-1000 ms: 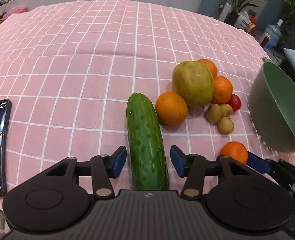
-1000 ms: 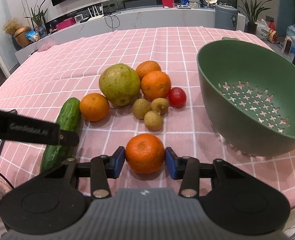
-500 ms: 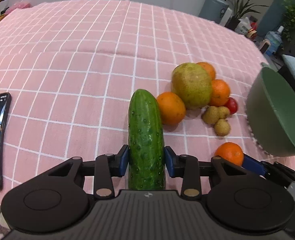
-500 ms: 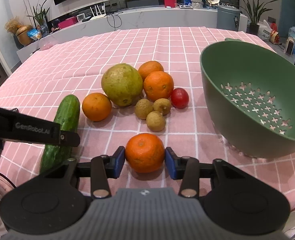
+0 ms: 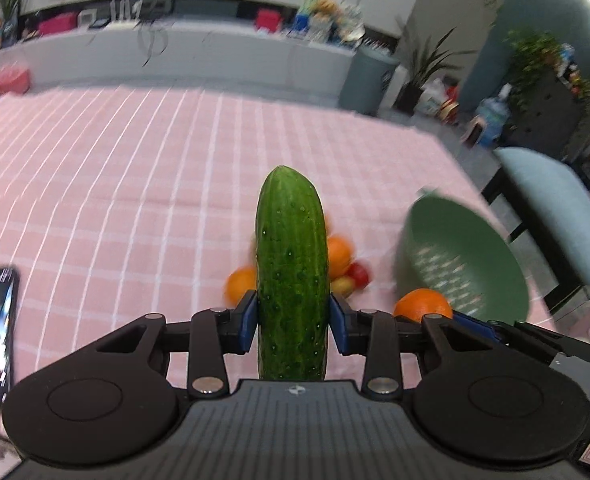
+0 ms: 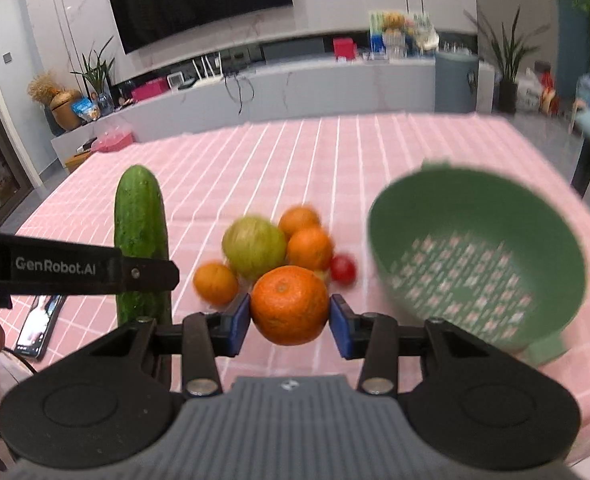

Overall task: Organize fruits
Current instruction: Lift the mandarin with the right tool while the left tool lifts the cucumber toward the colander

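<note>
"GenRobot.AI" marks the left claw (image 6: pixel 143 276) clamping a cucumber (image 5: pixel 292 272); the right claw (image 6: pixel 290 320) clamps an orange (image 6: pixel 290 304).

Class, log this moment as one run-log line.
left hand-held gripper: shut on cucumber | right hand-held gripper: shut on orange | colander: empty

Both wrist cameras look forward and downward from close behind their gripper fingers, left of the perforated green plastic colander (image 5: pixel 465 256) (image 6: pixel 479 264), sharing it and the pink checked tablecloth (image 5: pixel 115 184) (image 6: pixel 295 160).
</note>
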`<move>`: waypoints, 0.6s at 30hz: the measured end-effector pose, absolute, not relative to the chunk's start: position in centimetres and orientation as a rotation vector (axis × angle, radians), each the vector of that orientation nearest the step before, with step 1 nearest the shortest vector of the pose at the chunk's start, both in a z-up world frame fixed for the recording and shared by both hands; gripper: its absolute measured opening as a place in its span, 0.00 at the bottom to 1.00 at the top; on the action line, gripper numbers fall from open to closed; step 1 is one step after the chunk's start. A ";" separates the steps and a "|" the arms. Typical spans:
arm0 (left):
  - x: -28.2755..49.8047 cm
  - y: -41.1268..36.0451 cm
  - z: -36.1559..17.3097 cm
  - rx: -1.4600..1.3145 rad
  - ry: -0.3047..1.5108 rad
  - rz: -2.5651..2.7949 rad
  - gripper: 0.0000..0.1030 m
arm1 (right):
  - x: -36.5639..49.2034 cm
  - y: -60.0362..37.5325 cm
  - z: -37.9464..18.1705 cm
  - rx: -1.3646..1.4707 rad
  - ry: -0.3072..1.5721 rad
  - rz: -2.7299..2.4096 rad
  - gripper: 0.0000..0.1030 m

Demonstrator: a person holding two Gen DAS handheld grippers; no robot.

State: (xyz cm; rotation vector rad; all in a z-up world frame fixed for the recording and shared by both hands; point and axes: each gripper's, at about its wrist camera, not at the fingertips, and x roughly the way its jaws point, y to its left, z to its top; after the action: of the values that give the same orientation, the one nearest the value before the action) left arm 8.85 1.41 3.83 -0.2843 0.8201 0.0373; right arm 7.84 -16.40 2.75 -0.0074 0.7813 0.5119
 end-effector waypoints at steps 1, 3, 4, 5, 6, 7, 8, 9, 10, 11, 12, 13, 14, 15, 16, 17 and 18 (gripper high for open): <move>9.3 0.9 4.4 -0.276 0.803 0.023 0.40 | 8.0 -16.8 3.4 -0.019 0.765 0.508 0.38; 10.2 -0.3 5.3 -0.254 0.780 -0.003 0.40 | 8.4 -17.6 4.4 -0.045 0.741 0.497 0.38; 10.8 -0.9 5.8 -0.247 0.771 -0.017 0.40 | 8.7 -18.0 4.8 -0.058 0.732 0.488 0.38; 11.3 -1.4 6.0 -0.243 0.764 -0.029 0.40 | 9.0 -18.5 5.2 -0.071 0.722 0.480 0.38; 11.8 -2.1 6.4 -0.239 0.754 -0.045 0.40 | 9.4 -18.9 5.5 -0.079 0.716 0.473 0.38; 12.4 -2.8 6.9 -0.237 0.741 -0.062 0.40 | 9.8 -19.4 5.8 -0.084 0.712 0.465 0.38; 12.9 -3.4 7.0 -0.233 0.731 -0.076 0.41 | 10.3 -19.9 6.1 -0.086 0.712 0.455 0.38; 13.3 -4.0 7.3 -0.227 0.720 -0.090 0.41 | 10.7 -20.4 6.4 -0.087 0.710 0.446 0.38; 14.1 -4.7 7.6 -0.221 0.709 -0.106 0.41 | 11.2 -20.9 6.6 -0.090 0.708 0.437 0.38; 14.6 -5.1 7.7 -0.216 0.703 -0.117 0.40 | 11.7 -21.4 6.9 -0.098 0.705 0.427 0.38; 15.3 -5.8 7.8 -0.213 0.697 -0.131 0.40 | 12.2 -21.7 7.0 -0.107 0.704 0.419 0.38; 16.1 -6.4 7.9 -0.212 0.693 -0.143 0.40 | 12.7 -22.0 7.2 -0.120 0.702 0.412 0.38; 16.5 -6.7 7.9 -0.210 0.691 -0.150 0.40 | 13.2 -22.3 7.3 -0.135 0.702 0.406 0.38; 17.2 -7.2 7.9 -0.207 0.688 -0.158 0.40 | 13.6 -22.5 7.4 -0.148 0.702 0.400 0.38; 17.9 -7.7 7.8 -0.203 0.685 -0.165 0.40 | 14.1 -22.7 7.4 -0.160 0.704 0.394 0.38; 18.3 -8.2 7.6 -0.199 0.684 -0.171 0.40 | 14.6 -23.0 7.3 -0.169 0.707 0.389 0.38; 18.8 -8.5 7.3 -0.195 0.688 -0.177 0.40 | 15.1 -23.3 7.1 -0.175 0.714 0.382 0.38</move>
State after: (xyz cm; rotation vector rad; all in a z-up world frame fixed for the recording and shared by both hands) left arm 18.84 -8.55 7.32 -0.1953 0.6878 -0.1771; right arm 15.14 -23.29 7.15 -0.1751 0.7136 0.3816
